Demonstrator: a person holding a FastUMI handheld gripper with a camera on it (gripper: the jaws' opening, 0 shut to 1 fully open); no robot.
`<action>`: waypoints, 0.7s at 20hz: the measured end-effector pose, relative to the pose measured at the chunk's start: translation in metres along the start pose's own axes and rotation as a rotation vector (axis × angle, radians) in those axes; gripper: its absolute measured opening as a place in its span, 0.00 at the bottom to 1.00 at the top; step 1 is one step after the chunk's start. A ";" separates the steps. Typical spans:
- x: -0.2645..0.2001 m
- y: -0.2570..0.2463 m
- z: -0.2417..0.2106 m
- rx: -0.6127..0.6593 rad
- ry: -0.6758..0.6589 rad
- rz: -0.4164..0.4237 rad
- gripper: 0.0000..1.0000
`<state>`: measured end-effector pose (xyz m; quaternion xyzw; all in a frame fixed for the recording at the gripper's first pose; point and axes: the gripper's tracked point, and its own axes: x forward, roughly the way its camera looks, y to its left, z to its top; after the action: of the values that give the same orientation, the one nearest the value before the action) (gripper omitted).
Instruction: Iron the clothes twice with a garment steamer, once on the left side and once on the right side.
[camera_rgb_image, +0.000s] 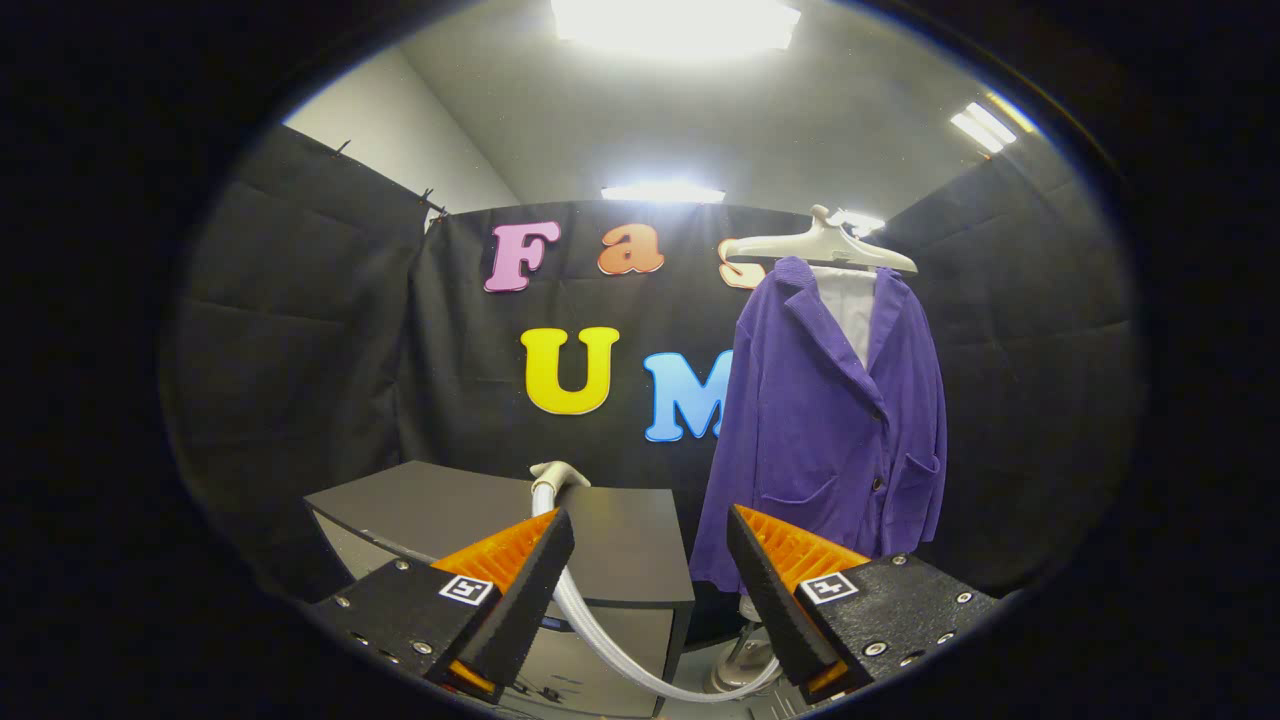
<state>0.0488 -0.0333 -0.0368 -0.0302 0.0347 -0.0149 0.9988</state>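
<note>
Nearest the camera, the gripper (650, 560) has its two fingers spread wide with nothing between them; through the gap runs a pale braided steamer hose (610, 640), curving from below the fingers up to the steamer head (557, 473), which rests at the back of a dark cabinet top (420, 510); the head lies just beyond the left finger, untouched. Beyond the right finger hangs the purple jacket (825, 420), over a white shirt (850, 310), on a pale hanger (820, 245) against the black booth wall; below the jacket's hem a light-coloured base of the stand or steamer (740, 665) is partly visible, too hidden to name surely.

Judging by this, the task is at its first step: the steamer head is not yet picked up and neither side of the jacket has been ironed. The next move calls for steering the open fingers forward and slightly left around the head's handle, closing firmly, then lifting without snagging the hose.

As for containers, the cabinet seems to have closed fronts below the top; what it holds cannot be seen.
</note>
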 end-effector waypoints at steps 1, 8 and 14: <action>-0.001 0.000 0.008 0.002 0.008 0.007 0.95; 0.003 0.044 0.041 0.082 0.080 0.215 0.95; 0.077 0.077 0.043 0.182 0.206 0.239 0.95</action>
<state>0.1306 0.0439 -0.0044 0.0662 0.1385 0.0980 0.9833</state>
